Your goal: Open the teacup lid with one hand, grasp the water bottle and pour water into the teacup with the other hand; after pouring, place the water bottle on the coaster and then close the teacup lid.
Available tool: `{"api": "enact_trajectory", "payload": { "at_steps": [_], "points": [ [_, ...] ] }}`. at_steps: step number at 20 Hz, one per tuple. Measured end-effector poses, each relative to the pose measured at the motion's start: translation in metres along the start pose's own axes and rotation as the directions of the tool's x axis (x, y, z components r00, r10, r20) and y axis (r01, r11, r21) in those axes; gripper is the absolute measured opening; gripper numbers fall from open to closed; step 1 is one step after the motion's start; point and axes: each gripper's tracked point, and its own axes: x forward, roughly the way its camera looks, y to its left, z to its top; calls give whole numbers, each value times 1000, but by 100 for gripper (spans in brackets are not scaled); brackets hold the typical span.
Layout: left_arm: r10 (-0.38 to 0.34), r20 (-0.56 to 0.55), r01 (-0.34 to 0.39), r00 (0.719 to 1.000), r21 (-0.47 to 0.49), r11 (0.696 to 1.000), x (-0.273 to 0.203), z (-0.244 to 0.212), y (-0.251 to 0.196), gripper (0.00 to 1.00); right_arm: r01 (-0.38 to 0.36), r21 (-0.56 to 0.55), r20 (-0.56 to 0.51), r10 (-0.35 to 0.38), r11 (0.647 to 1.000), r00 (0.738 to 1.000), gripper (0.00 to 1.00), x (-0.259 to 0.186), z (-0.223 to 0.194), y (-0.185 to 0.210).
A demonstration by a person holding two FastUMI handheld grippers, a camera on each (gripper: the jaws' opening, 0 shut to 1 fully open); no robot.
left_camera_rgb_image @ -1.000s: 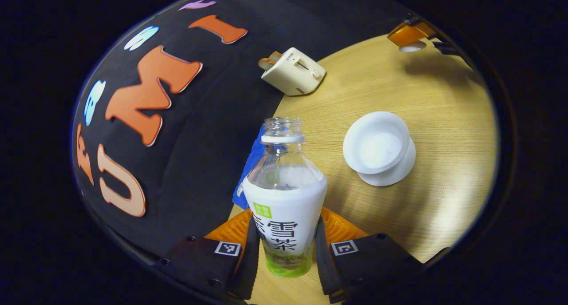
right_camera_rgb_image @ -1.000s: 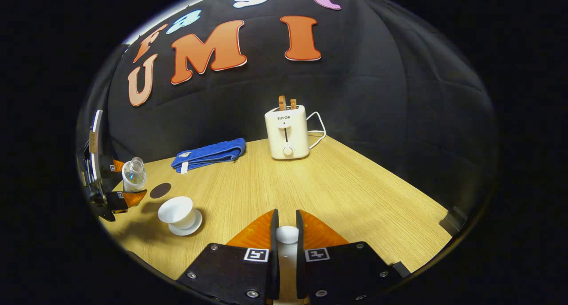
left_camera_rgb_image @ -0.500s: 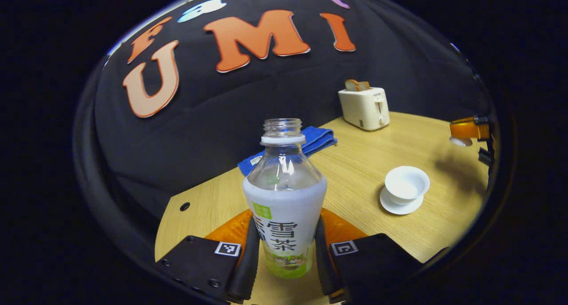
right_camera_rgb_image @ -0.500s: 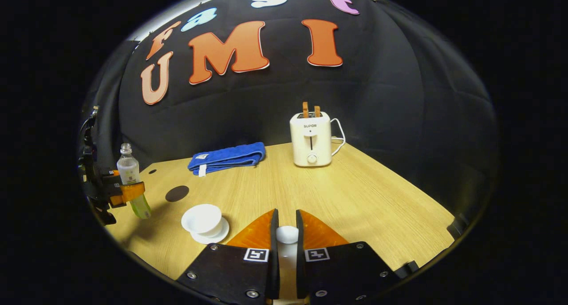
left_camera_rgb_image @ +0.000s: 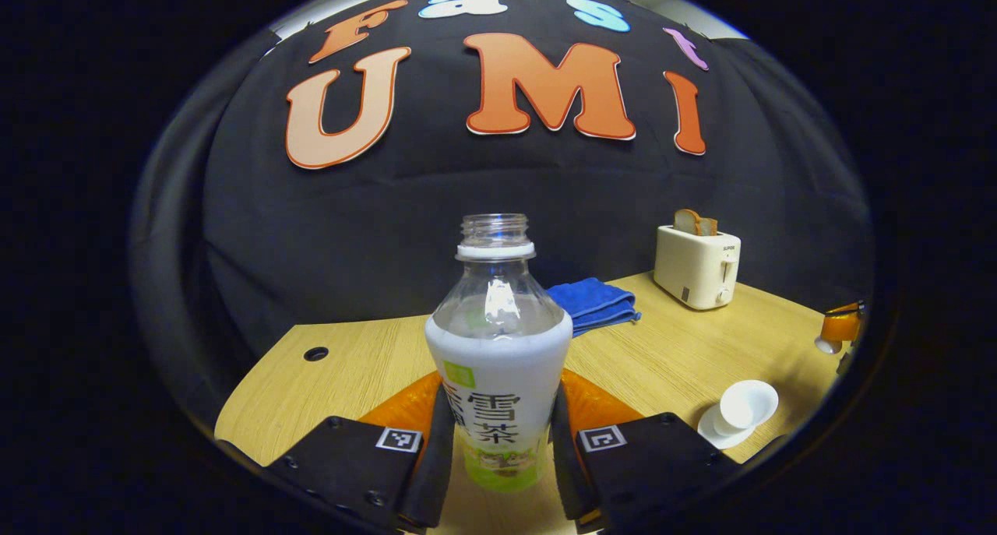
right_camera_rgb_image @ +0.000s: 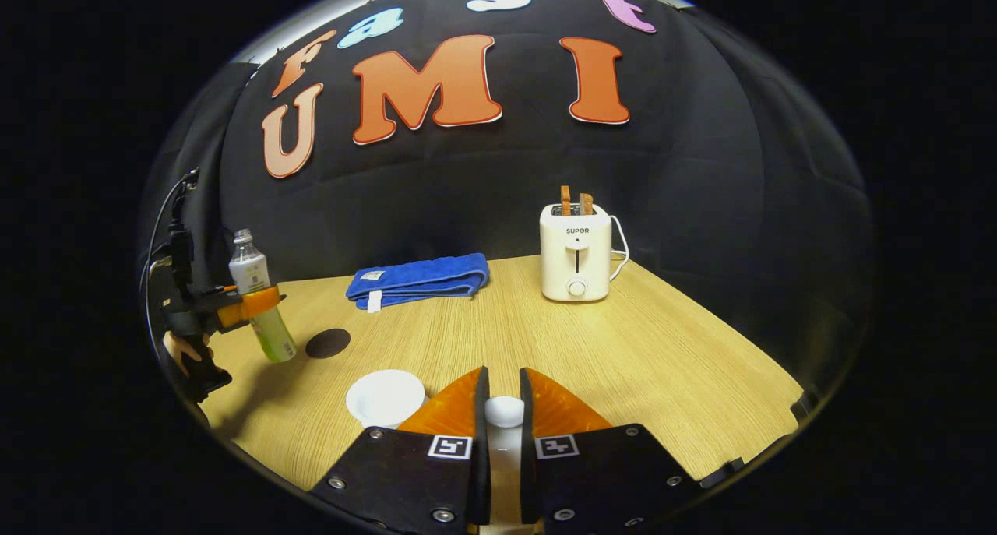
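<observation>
A clear uncapped water bottle (left_camera_rgb_image: 498, 364) with a white and green label stands upright between the fingers of my left gripper (left_camera_rgb_image: 498, 399), which is shut on it. In the right gripper view the bottle (right_camera_rgb_image: 261, 301) hangs low over the table, just left of the dark round coaster (right_camera_rgb_image: 327, 343). The white teacup (right_camera_rgb_image: 385, 397) sits open on its saucer, nearer than the coaster. My right gripper (right_camera_rgb_image: 503, 373) is shut on the white lid's knob (right_camera_rgb_image: 505, 412) and holds it above the table, right of the cup. The teacup (left_camera_rgb_image: 748, 404) lies at the lower right in the left gripper view.
A folded blue towel (right_camera_rgb_image: 420, 279) and a cream toaster (right_camera_rgb_image: 576, 255) with toast stand at the back by the black cloth wall. A hand (right_camera_rgb_image: 183, 352) holds the left gripper. A small hole (left_camera_rgb_image: 315, 353) marks the table near its left edge.
The bottle has swung from tilted over the teacup back to upright and moved left, away from the cup, to beside the coaster. The right gripper keeps the lid and has shifted little.
</observation>
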Motion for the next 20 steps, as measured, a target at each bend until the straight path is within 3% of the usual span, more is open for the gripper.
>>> {"api": "enact_trajectory", "payload": {
  "at_steps": [7, 13, 17, 20],
  "points": [
    [4, -17, -6, 1000, -124, 992, 57, -10, 5, 59, 47, -12, -5, -47, 999, 999, 15, 10, 3, -15],
    [8, -36, -11, 999, -90, 996, 74, -14, 5, 58, 55, -19, -25, -56, 998, 998, 15, 19, -1, -15],
    [-5, -43, 2, 999, -73, 997, 78, -13, 0, 72, 40, -25, -23, -40, 999, 999, 15, 20, 0, -6],
    [-14, -39, 11, 999, -81, 997, 78, -12, -1, 70, 39, -24, -19, -40, 999, 999, 15, 18, 0, -7]
  ]
}}
